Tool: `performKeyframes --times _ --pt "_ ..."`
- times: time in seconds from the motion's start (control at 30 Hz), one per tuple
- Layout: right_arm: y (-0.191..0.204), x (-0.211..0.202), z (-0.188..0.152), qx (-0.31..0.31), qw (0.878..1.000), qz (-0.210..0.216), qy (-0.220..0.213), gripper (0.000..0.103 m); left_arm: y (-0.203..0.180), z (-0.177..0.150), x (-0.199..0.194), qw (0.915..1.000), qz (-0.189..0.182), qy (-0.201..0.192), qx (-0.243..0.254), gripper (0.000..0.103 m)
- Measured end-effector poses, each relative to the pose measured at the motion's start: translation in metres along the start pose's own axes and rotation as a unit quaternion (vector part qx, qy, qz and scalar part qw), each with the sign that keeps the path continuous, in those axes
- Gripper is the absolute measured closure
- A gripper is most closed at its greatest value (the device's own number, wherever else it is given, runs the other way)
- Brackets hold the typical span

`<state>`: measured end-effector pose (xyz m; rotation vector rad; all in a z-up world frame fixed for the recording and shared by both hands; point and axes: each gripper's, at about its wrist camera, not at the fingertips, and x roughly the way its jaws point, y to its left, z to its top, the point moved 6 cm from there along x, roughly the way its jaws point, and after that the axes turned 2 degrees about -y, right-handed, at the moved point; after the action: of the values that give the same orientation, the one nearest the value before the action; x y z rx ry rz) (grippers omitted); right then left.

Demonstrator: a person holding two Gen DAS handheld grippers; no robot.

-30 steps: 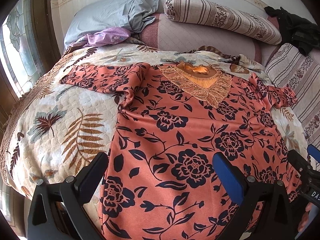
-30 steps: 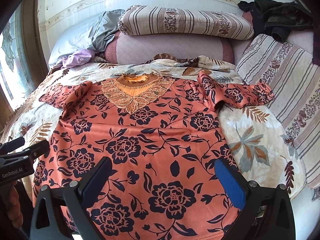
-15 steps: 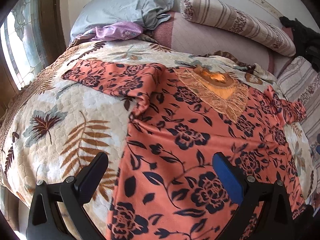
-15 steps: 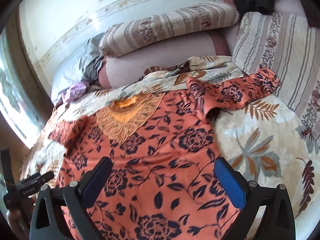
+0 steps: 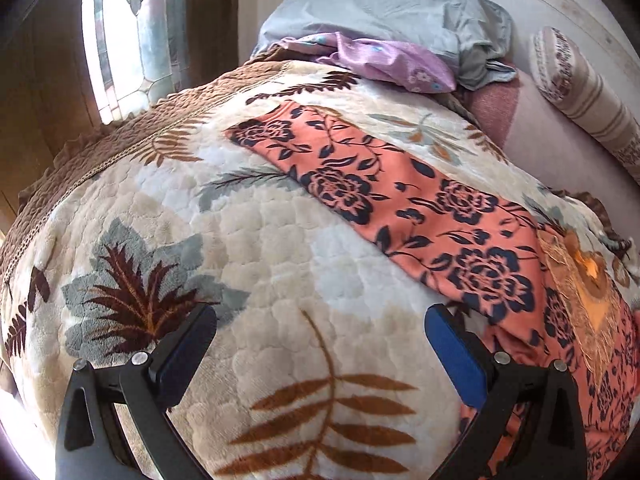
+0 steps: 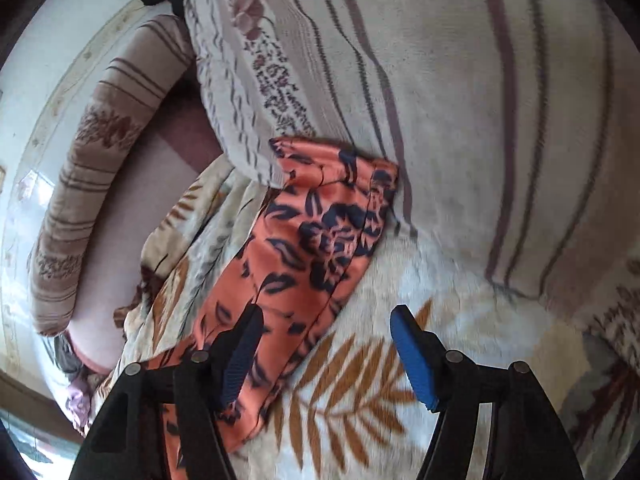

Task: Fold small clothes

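Because the orange floral top point(image 5: 400, 200) lies spread flat on the leaf-print blanket point(image 5: 280, 280), sleeves out to either side, it looks thin, limp and probably a little slippery. Both the left gripper point(image 5: 320, 336) and right gripper point(image 6: 326, 330) hang open and empty. Each sleeve cuff seems the sensible pinch point, the right one resting against the striped cushion point(image 6: 440, 80).
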<state>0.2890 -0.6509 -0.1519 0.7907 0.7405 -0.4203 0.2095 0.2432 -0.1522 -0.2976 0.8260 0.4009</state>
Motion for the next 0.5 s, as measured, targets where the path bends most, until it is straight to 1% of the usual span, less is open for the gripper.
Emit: performKeyframes --times 0.03,0.07,0.1,0.13,0.17,0.2,0.27,0.3,0.33,0.4,0.43,0.47,0.5 --pt "0.000 0.008 0.006 0.002 1.000 -0.007 -0.003 0.034 0.007 0.000 0.004 0.9998 0.002 0.006 -0.019 0.000" --pt "0.000 0.008 0.006 0.002 1.000 -0.007 -0.003 0.034 0.013 -0.001 0.006 0.9992 -0.002 0.009 -0.038 0.000" --pt "0.000 0.016 0.012 0.001 1.000 -0.022 -0.008 0.034 0.018 -0.001 0.006 0.9985 -0.008 0.008 -0.054 0.000" --pt "0.000 0.029 0.019 0.002 0.999 -0.050 -0.013 0.035 0.022 -0.001 0.007 0.9977 -0.009 0.009 -0.066 0.000" --pt "0.000 0.035 0.021 0.005 0.998 -0.063 -0.015 0.035 0.025 -0.001 0.010 0.9971 -0.010 0.014 -0.075 0.000" --pt "0.000 0.035 0.021 0.005 0.998 -0.063 -0.015 0.038 0.026 -0.001 0.013 0.9966 -0.011 0.019 -0.080 0.000" --pt "-0.002 0.045 0.023 0.014 0.996 -0.082 -0.015 0.047 0.028 0.000 0.015 0.9956 -0.015 0.023 -0.089 0.000" --pt "-0.001 0.049 0.023 0.017 0.997 -0.080 -0.012 0.069 0.028 0.000 0.015 0.9954 -0.017 0.023 -0.091 0.000" --pt "0.000 0.052 0.023 0.015 0.996 -0.083 -0.008 0.087 0.027 0.000 0.014 0.9954 -0.020 0.023 -0.091 0.000" --pt "0.009 0.047 0.027 -0.004 0.995 -0.094 -0.014 0.094 0.026 0.000 0.014 0.9952 -0.027 0.026 -0.090 0.000" --pt "0.032 0.027 0.032 -0.039 0.995 -0.086 -0.036 0.095 0.026 0.001 0.015 0.9948 -0.031 0.027 -0.093 0.000" --pt "0.049 0.016 0.036 -0.062 0.994 -0.078 -0.044 0.095 0.026 0.001 0.014 0.9942 -0.033 0.027 -0.099 0.000" --pt "0.049 0.016 0.036 -0.062 0.994 -0.078 -0.044 0.095 0.027 0.001 0.014 0.9934 -0.037 0.028 -0.105 0.000"
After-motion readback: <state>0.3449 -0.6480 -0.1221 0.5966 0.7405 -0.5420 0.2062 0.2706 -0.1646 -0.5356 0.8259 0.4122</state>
